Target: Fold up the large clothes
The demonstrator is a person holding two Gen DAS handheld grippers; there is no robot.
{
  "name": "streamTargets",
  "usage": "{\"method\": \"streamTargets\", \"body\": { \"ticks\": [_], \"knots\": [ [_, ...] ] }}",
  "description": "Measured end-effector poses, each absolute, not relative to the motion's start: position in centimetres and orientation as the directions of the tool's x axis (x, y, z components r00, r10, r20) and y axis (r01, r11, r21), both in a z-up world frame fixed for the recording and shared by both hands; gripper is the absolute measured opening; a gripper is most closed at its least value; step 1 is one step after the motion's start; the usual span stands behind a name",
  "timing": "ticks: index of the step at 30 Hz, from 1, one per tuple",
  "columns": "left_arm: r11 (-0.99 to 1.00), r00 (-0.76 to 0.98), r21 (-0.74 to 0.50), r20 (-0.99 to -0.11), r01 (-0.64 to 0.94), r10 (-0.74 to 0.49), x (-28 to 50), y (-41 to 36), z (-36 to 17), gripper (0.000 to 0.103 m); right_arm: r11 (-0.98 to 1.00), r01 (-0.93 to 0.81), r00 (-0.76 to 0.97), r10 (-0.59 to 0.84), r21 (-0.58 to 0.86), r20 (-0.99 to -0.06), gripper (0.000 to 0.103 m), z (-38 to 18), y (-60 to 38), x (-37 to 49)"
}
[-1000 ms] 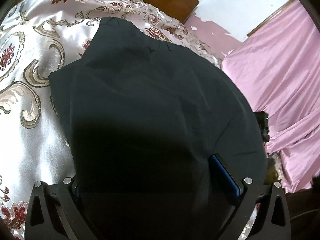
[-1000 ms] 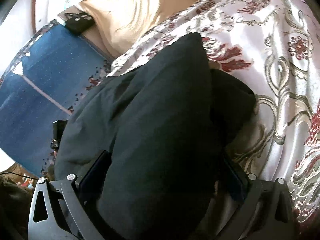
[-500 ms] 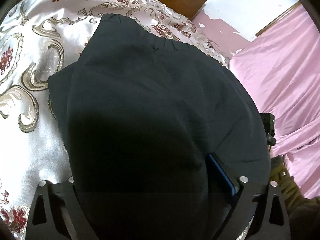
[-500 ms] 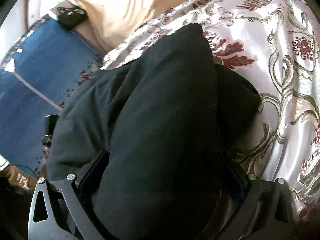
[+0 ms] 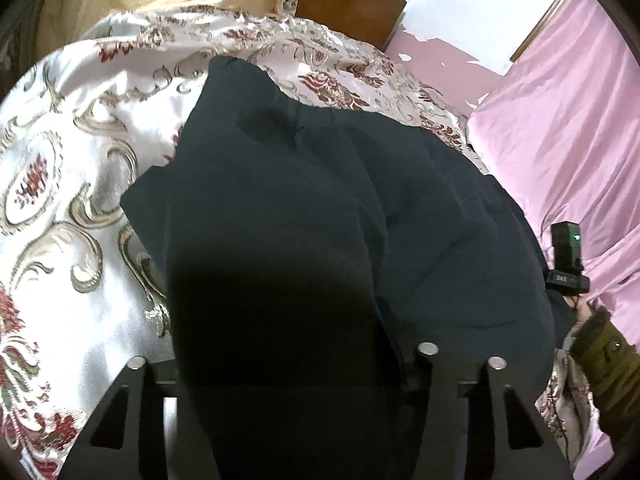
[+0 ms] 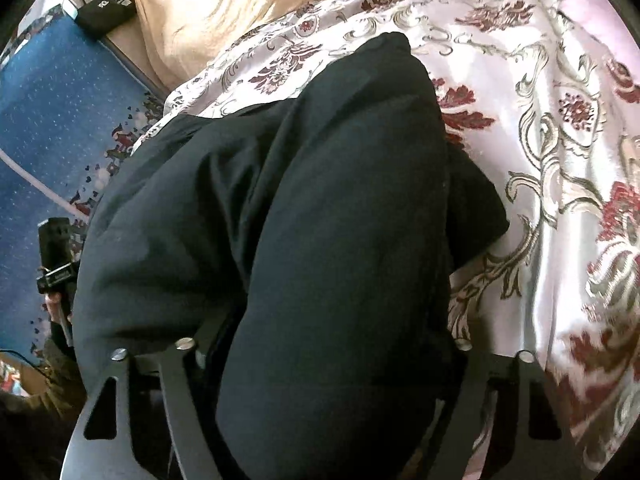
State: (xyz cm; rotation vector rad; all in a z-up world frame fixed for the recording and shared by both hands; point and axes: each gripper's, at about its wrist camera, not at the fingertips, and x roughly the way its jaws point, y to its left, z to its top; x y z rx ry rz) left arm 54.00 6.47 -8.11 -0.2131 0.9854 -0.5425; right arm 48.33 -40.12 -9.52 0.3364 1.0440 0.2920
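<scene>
On the left, the left gripper has a thick fold of the dark garment running down between its fingers; cloth fills the gap, so it reads as pinching the garment, though the pads themselves are buried under fabric. The garment lies on the patterned satin bedspread, a lower layer spread flat on the bed and the lifted part draped back from the gripper over it, its far edge ending short of the wooden headboard. Further right in that view the other gripper's body pokes out from behind the cloth against the pink sheet. In the right wrist view the blue carpet sits at the left, then the right gripper, likewise clamped on a bulging roll of the garment, with bedspread to the right. Judging by the soft rounded bulges and shallow creases, this is a padded or heavy-weave piece: limp, fairly weighty for clothing, not fragile, and unlikely to slide in the fingers, though the satin beneath looks slick enough for the lower layer to creep when the upper is dragged across. It will sag between the two holds, so the grips are best kept at the outer corners of the same edge, wide apart, with the edge pulled taut before it is laid down.
</scene>
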Motion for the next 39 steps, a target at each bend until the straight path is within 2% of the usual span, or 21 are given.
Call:
{"method": "streamTargets", "body": {
  "ticks": [5,9,11,13,16,21,30,39],
  "knots": [
    [0.891,0.487,-0.311,-0.752,0.332,-0.444,53.0,5.2,-6.5,0.034,0.955,-0.07,0.497,0.283,0.287,-0.82,0.054,-7.7,-38.8,47.9],
    [0.914,0.49,-0.285,-0.776,0.289,-0.397,52.2,4.5,-5.4,0.027,0.985,-0.15,0.507,0.155,0.091,-0.848,0.044,-5.5,-36.3,48.0],
    [0.918,0.489,-0.281,-0.781,0.279,-0.388,51.9,4.4,-4.4,0.023,0.985,-0.155,0.512,0.145,0.075,-0.847,0.037,-4.4,-36.3,48.2],
    [0.915,0.459,-0.33,-0.792,0.231,-0.402,51.9,5.0,-3.7,0.021,0.985,-0.15,0.525,0.151,0.084,-0.837,0.03,-3.3,-36.3,48.3],
    [0.91,0.427,-0.366,-0.803,0.197,-0.416,51.1,6.1,-2.9,0.021,0.983,-0.162,0.558,0.161,0.083,-0.814,0.025,-1.5,-36.0,47.8],
    [0.925,0.432,-0.341,-0.818,0.17,-0.381,49.1,6.6,0.2,0.02,0.974,-0.201,0.597,0.206,0.104,-0.775,0.023,1.8,-34.7,45.9],
    [0.932,0.486,-0.312,-0.795,0.186,-0.364,41.8,7.7,5.9,0.02,0.964,-0.232,0.625,0.248,0.127,-0.741,0.023,6.0,-34.4,40.1],
    [0.933,0.447,-0.317,-0.819,0.171,-0.361,37.1,7.7,4.0,0.02,0.967,-0.226,0.607,0.232,0.114,-0.76,0.023,5.6,-34.0,34.2]
  ]
}}
